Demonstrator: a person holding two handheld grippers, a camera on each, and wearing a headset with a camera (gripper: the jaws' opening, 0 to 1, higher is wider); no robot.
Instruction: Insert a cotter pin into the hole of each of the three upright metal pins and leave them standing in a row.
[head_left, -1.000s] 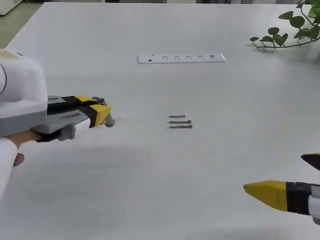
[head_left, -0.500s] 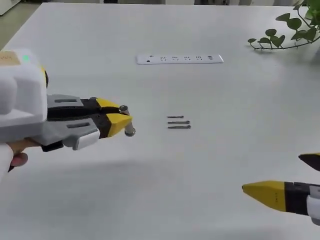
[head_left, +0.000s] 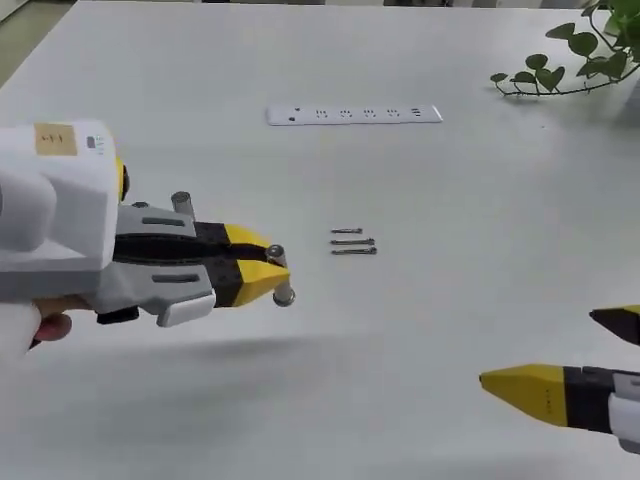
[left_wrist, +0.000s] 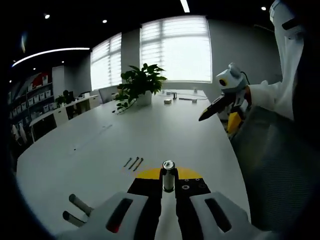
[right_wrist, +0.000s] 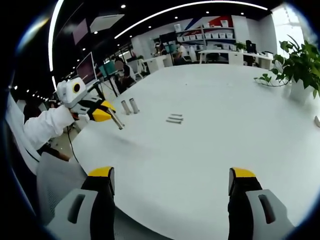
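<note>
While the white surface (head_left: 420, 330) carries everything, the left hand-held gripper (head_left: 272, 272) hangs over its left part, jaws pinching one metal pin (head_left: 280, 275), roughly upright and lifted clear. Right hand-held gripper (right_wrist: 171, 176): jaws spread wide, nothing between them, near right. Plant (head_left: 570, 60) at far right corner; power strip (head_left: 354, 114) along far side. Two other metal pins (right_wrist: 129, 106) stand side by side. Three cotter pins (head_left: 353, 241) lie parallel mid-surface, near the held pin but apart from it.

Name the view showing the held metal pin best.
Left gripper view: the metal pin sits close and centred in the left gripper. Head view shows its two ends past the jaws; right gripper view shows it tiny.
</note>
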